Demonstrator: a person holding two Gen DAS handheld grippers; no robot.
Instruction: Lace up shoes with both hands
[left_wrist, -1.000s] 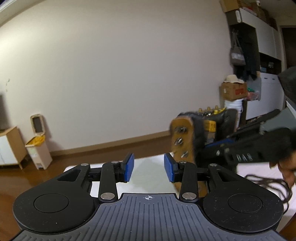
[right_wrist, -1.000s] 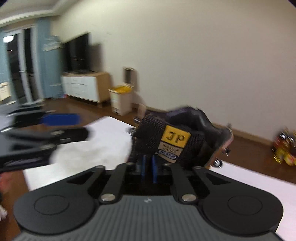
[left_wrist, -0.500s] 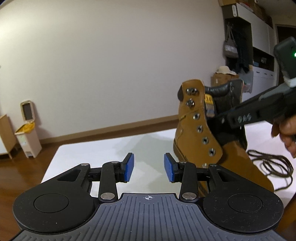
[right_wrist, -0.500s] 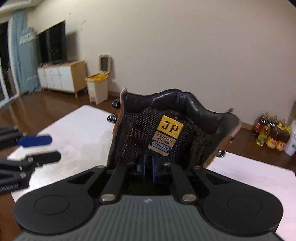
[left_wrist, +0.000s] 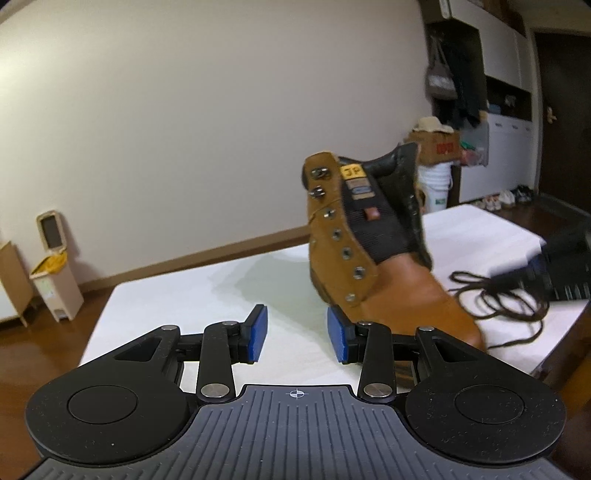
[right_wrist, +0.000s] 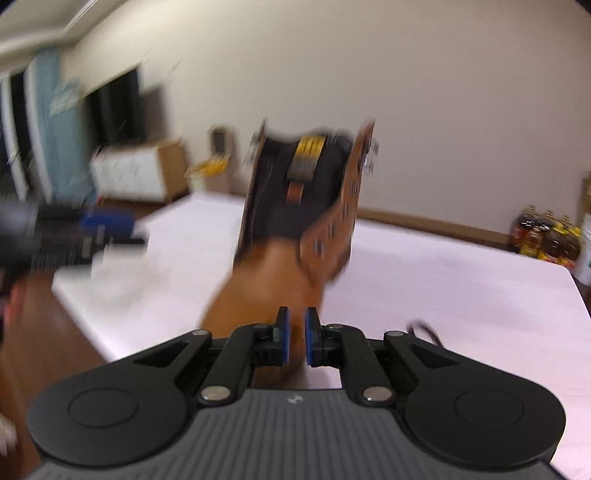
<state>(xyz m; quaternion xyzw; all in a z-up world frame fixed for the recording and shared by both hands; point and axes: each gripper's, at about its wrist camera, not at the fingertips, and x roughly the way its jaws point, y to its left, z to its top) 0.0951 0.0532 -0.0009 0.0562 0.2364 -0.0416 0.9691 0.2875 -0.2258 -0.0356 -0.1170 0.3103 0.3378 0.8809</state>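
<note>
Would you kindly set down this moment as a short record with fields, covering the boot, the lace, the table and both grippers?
boot: tan boot upright on the table, eyelets empty, tongue showing
lace: dark lace loose in a heap on the table beside the boot's toe, threaded nowhere
table: white top
left gripper: open, nothing between its fingers, near the boot's side
right gripper: opening, nothing gripped, behind the boot's toe; view blurred
lacing: not begun
</note>
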